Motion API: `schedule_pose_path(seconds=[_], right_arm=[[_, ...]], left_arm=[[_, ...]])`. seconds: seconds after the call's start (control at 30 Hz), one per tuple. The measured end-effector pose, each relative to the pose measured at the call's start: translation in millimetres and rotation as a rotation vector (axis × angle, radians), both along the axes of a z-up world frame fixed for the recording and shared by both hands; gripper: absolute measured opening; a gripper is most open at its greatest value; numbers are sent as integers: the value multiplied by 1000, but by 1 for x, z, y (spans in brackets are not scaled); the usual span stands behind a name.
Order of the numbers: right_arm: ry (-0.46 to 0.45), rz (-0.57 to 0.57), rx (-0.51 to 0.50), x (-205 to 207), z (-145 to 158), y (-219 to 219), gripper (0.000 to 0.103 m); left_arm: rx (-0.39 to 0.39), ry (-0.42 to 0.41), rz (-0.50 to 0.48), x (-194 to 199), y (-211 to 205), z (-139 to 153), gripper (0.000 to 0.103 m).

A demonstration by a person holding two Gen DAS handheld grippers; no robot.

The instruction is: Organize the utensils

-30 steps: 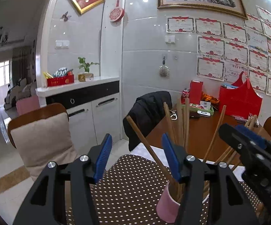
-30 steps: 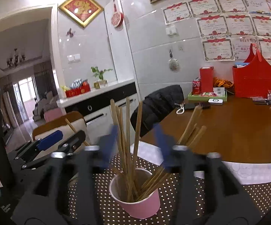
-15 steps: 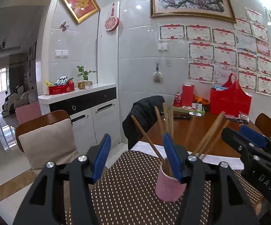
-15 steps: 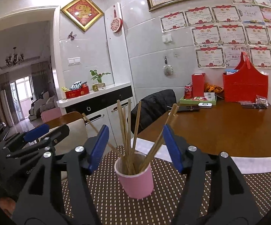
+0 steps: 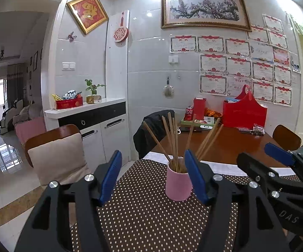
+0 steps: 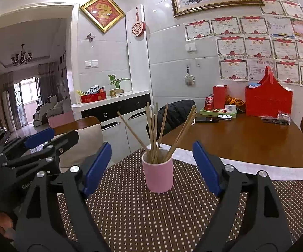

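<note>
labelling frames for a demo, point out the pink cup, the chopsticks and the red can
pink cup [image 6: 157,176]: right wrist view, middle of its front wall.
chopsticks [image 6: 155,130]: right wrist view, upright stick mid-shaft, above the cup.
red can [image 6: 209,103]: right wrist view, its side, on the far tray.

Two black plastic grippers, left gripper, right gripper, blue pads, silver screws, white lettering

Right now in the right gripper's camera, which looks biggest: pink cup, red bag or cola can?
1. Red bag
2. Pink cup, though it stands nearer the camera, so this is unsure.
3. Cola can
</note>
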State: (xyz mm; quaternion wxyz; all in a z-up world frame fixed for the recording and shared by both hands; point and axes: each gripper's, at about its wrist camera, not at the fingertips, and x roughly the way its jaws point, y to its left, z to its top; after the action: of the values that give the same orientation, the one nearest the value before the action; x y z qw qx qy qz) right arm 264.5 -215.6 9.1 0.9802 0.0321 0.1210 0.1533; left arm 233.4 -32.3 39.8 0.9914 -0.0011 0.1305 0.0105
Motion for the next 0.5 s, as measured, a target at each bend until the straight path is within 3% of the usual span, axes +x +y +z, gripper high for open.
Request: schedule_pose_path(seconds=[0.1, 0.5], right_arm=[[0, -7, 1, -17, -2, -1, 82], [-3, -32, 23, -67, -15, -4, 84]], left_arm=[[-2, -10, 2, -16, 1, 2, 69], [33, -37, 37, -72, 1, 0, 71]])
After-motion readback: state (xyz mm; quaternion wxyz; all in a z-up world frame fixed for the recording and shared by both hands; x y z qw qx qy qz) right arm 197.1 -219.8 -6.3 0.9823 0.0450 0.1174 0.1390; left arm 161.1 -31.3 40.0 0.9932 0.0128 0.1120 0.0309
